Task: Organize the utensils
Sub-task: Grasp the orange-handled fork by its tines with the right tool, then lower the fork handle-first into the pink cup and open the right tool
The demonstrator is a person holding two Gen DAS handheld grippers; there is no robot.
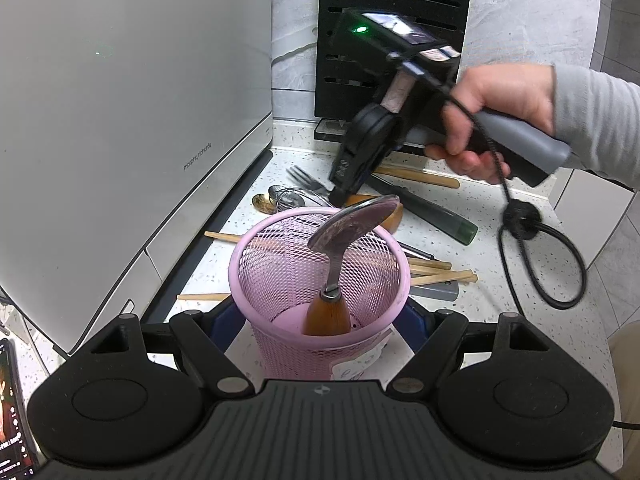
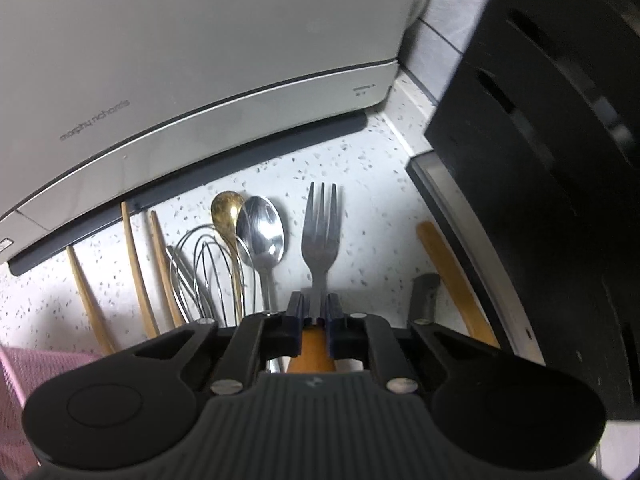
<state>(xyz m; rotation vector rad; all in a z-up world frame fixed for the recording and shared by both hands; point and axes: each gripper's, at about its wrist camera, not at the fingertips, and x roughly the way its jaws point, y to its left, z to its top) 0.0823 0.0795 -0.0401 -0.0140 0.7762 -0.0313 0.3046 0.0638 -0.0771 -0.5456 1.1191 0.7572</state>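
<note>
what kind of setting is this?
Most likely a home kitchen counter: a speckled white stone worktop, a white Morphy Richards countertop appliance, and loose cutlery such as a steel fork beside a pink mesh utensil cup.

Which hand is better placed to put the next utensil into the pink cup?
Right: its tool is already closed on the fork, while the left tool steadies the pink cup.
</note>
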